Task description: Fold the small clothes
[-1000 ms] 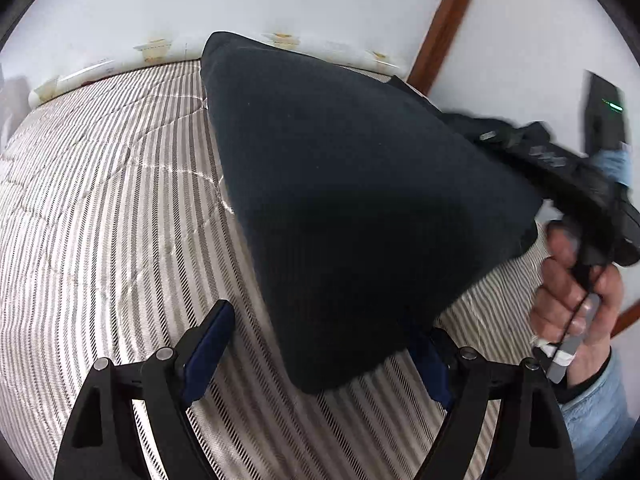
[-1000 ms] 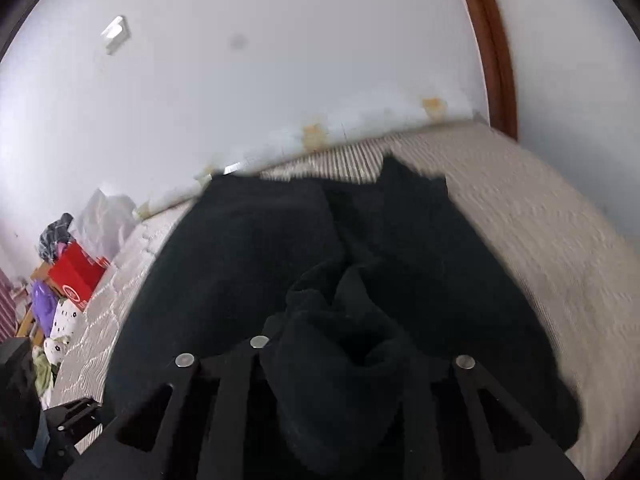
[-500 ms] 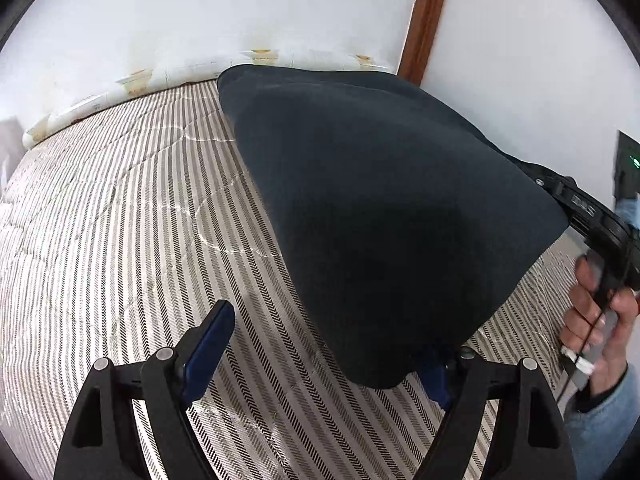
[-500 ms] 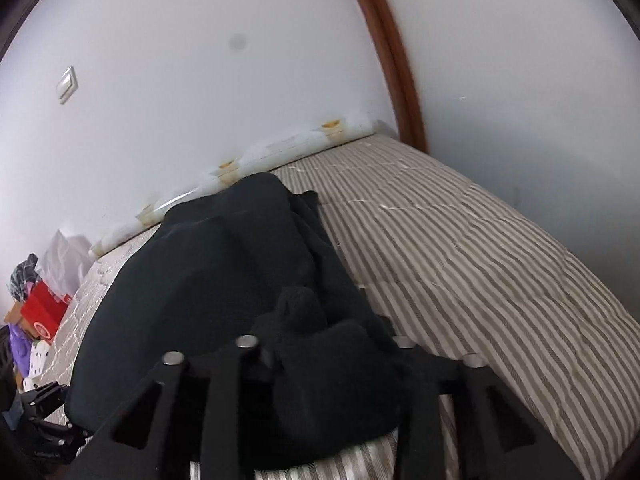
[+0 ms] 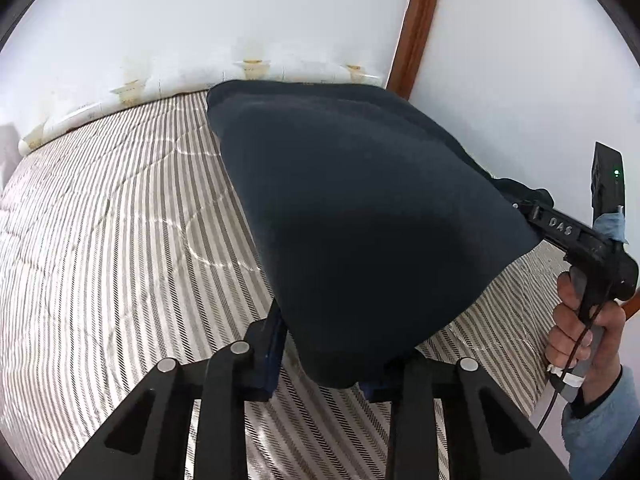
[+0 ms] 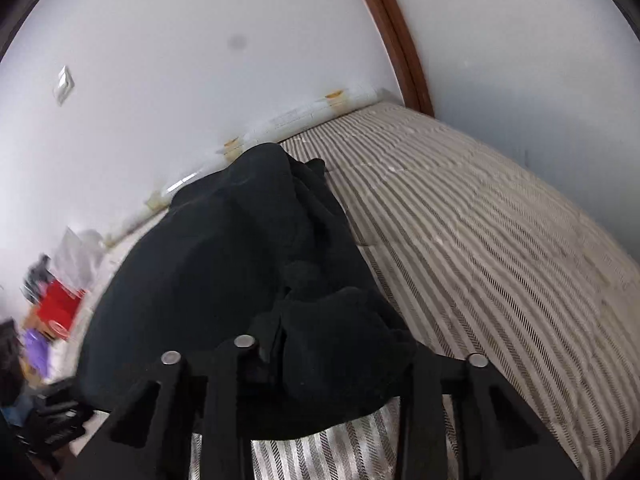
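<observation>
Your left gripper (image 5: 320,364) has just been closing its jaws, and the near corner of the dark garment (image 5: 360,220) now sits pinched between the blue pads (image 5: 270,354). Left jaws: clamped on the garment.

Your right gripper (image 6: 324,364) has also just been narrowing its jaws; a bunched wad of the same garment (image 6: 240,272) fills the gap between them and spills over the front. Right jaws: gripping that bunched edge, though the pads themselves are hidden under the cloth.

The garment is stretched between your two grippers, held up off the striped mattress (image 5: 120,220) at the near side, with its far end lying down on the bed by the wall (image 5: 200,20). From the left wrist view it reads as a smooth taut triangle, and your right hand (image 5: 584,332) shows at the edge, wrapped round the other gripper's handle, with a light blue sleeve (image 5: 592,428) at the wrist. From the right wrist view the cloth is rumpled and folded along its right side.

A brown wooden strip (image 5: 416,24) runs up the wall. Off the bed's left side in the right wrist view sit a red box (image 6: 60,304) and other clutter, too blurred to name
</observation>
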